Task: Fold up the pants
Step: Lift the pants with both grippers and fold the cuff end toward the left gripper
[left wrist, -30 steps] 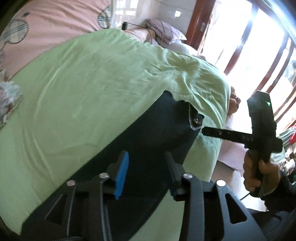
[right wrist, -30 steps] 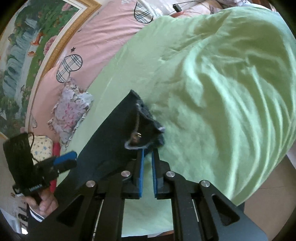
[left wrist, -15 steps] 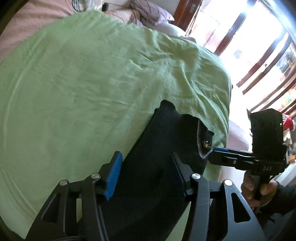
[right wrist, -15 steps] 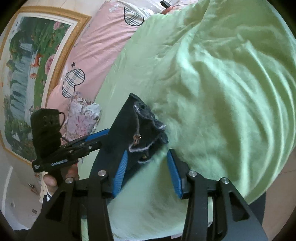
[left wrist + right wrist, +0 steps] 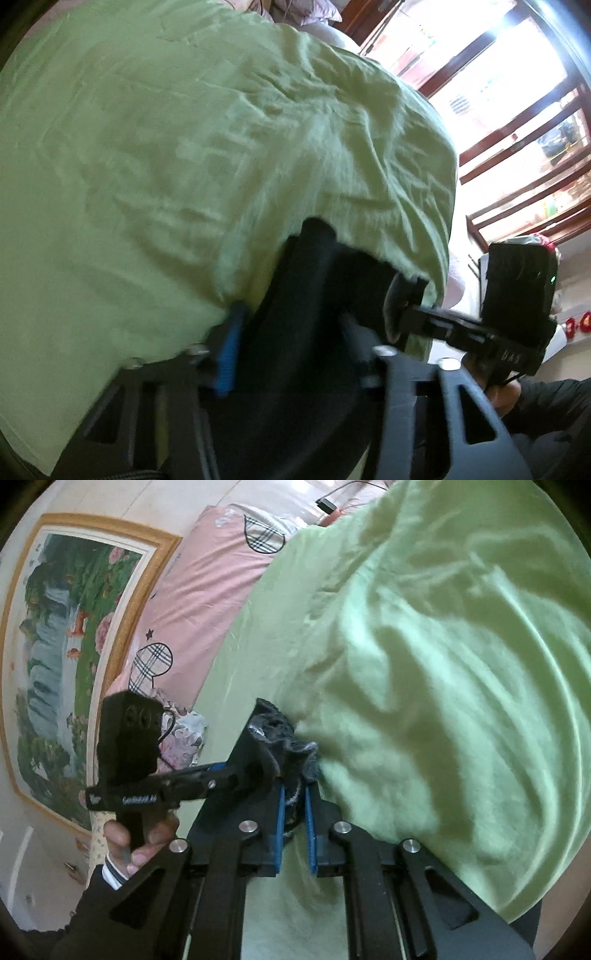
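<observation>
Dark navy pants [image 5: 317,295] lie on a green bedspread [image 5: 184,147] near its edge. My left gripper [image 5: 291,325] is open, its blue-padded fingers [image 5: 229,354] astride the pants' upper part. In the right wrist view my right gripper [image 5: 293,805] is shut on the waistband [image 5: 288,738], which bunches between the blue pads. The right gripper shows in the left wrist view [image 5: 413,317] at the waistband corner; the left gripper shows in the right wrist view [image 5: 221,771] against the pants' side.
A pink sheet [image 5: 207,590] with plaid hearts and a floral pillow [image 5: 181,731] lie beyond the green spread. A framed painting [image 5: 55,657] hangs at left. Wooden-framed windows [image 5: 517,129] stand beyond the bed's edge.
My right gripper went from shut to open and has now closed on the waistband. My left gripper moved forward along the pants toward the waistband, staying open.
</observation>
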Action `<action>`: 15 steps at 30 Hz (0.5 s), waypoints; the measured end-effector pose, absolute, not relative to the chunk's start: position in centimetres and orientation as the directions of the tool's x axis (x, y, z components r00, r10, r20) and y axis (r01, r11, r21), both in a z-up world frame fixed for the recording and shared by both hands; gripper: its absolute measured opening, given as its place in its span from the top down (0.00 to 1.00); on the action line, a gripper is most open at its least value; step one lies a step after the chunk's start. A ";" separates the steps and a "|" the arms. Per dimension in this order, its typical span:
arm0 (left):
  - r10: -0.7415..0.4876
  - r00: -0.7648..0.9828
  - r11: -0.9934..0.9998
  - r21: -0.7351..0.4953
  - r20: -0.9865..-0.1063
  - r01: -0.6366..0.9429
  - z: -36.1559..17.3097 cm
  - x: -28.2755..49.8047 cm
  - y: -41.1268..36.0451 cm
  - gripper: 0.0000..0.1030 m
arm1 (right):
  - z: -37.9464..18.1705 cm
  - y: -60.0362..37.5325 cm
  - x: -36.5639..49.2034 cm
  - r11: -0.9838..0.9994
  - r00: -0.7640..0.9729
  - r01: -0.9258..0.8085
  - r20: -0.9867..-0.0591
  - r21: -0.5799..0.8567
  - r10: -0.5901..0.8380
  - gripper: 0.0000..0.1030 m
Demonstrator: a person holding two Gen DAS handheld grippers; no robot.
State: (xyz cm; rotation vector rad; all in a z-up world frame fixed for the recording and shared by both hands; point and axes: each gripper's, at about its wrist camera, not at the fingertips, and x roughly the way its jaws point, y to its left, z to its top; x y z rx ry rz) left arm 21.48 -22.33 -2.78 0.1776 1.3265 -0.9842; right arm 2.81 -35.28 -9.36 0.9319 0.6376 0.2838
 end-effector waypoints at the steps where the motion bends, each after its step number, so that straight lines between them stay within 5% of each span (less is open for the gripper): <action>1: -0.513 -0.091 0.602 -0.434 -0.853 0.670 -2.8 21.7 -22.3 0.82 | -9.5 -35.3 2.7 0.573 0.782 0.041 -0.384 0.818 0.492 0.89; 15: -0.659 0.012 0.570 -0.489 -0.752 0.660 3.1 19.6 -17.2 0.90 | -5.4 -33.7 1.7 0.563 0.778 -0.108 -0.283 0.820 0.561 0.89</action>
